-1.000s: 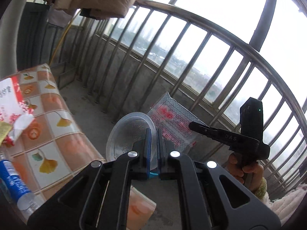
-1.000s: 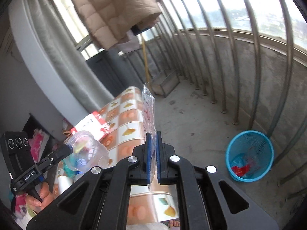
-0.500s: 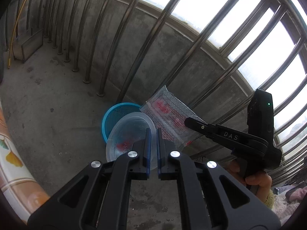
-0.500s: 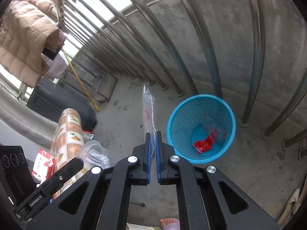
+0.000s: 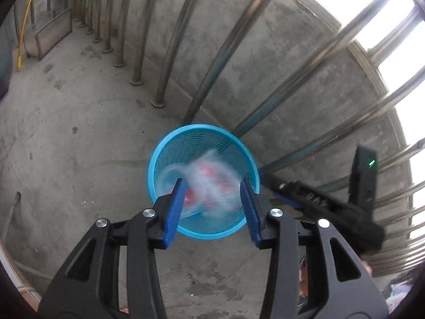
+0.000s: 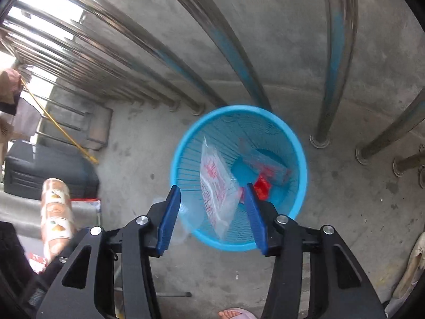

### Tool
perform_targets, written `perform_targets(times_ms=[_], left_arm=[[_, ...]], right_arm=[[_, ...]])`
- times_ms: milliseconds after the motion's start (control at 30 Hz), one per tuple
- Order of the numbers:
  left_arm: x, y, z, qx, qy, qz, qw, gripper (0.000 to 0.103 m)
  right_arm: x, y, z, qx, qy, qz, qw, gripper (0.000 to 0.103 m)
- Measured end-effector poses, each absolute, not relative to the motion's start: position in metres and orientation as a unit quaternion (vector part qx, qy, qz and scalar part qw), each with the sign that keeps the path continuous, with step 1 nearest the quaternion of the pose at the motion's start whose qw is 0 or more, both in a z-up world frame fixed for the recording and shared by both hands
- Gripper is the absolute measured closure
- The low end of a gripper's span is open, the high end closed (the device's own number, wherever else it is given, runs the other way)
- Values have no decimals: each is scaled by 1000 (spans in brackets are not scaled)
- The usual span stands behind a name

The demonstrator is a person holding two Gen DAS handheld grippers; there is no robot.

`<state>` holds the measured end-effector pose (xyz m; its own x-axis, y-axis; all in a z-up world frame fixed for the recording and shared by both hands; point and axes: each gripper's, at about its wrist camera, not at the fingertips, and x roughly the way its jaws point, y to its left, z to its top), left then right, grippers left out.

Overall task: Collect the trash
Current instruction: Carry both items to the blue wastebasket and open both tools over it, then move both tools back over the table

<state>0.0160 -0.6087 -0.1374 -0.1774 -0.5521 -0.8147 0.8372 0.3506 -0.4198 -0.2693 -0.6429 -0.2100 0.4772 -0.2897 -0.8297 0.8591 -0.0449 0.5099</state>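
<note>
The floor (image 5: 79, 138) is bare grey concrete with stains and little marks. A low concrete wall (image 5: 279, 61) runs along its edge, and shiny metal bars (image 5: 170, 40) stand up from the floor in a curved row with bright daylight behind them.

A round blue basket (image 6: 298, 143) sits on the floor right by the bars. The left gripper (image 5: 211, 202) hangs over it. Its blue jaws are opening and nothing is pressed between them. Below them is a blurry see-through thing, maybe the plastic cup (image 5: 170, 175), over the basket's mouth.

The right gripper (image 6: 212, 210) is also over the basket, jaws opening, not squeezing anything. The clear bag with red print (image 6: 215, 183) is between them but loose, standing on edge inside the basket. A red scrap (image 6: 261, 186) lies at the bottom.

Off to the left are a dark box (image 6: 47, 170) and a tiled tabletop (image 6: 54, 207).
</note>
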Motion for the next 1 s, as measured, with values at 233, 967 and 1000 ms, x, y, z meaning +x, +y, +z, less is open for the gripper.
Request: perform_targets(times_ms=[233, 967, 1000], left_arm=[[26, -591, -121, 120, 508, -557, 646, 60], [30, -385, 35, 119, 388, -554, 727, 26], [31, -369, 40, 118, 384, -549, 733, 24]], right_arm=[[-275, -629, -211, 563, 246, -444, 652, 52], [-206, -523, -37, 394, 257, -341, 814, 28], [-198, -517, -28, 390, 262, -329, 819, 28]])
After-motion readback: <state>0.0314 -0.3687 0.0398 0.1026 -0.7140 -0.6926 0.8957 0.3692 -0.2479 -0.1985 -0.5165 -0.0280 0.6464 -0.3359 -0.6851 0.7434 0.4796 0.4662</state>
